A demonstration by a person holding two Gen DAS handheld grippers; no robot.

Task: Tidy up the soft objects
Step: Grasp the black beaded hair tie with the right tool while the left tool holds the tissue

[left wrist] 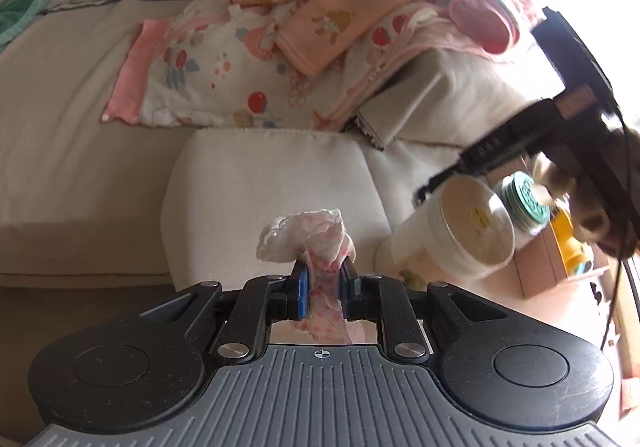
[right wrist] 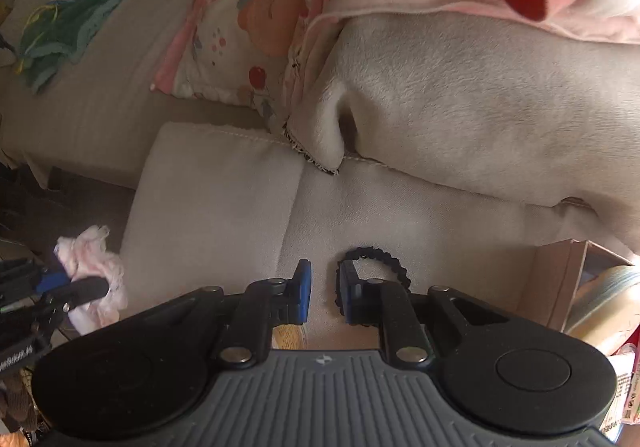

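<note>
My left tongs (left wrist: pixel 323 283) are clamped on a crumpled pink-and-white cloth (left wrist: pixel 306 237), held up over the pale sofa cushion (left wrist: pixel 260 187). My right tongs (right wrist: pixel 324 287) hang over the same cushion, jaws narrowly apart and gripping nothing (a black braided loop (right wrist: pixel 384 259) sits behind one finger).
</note>
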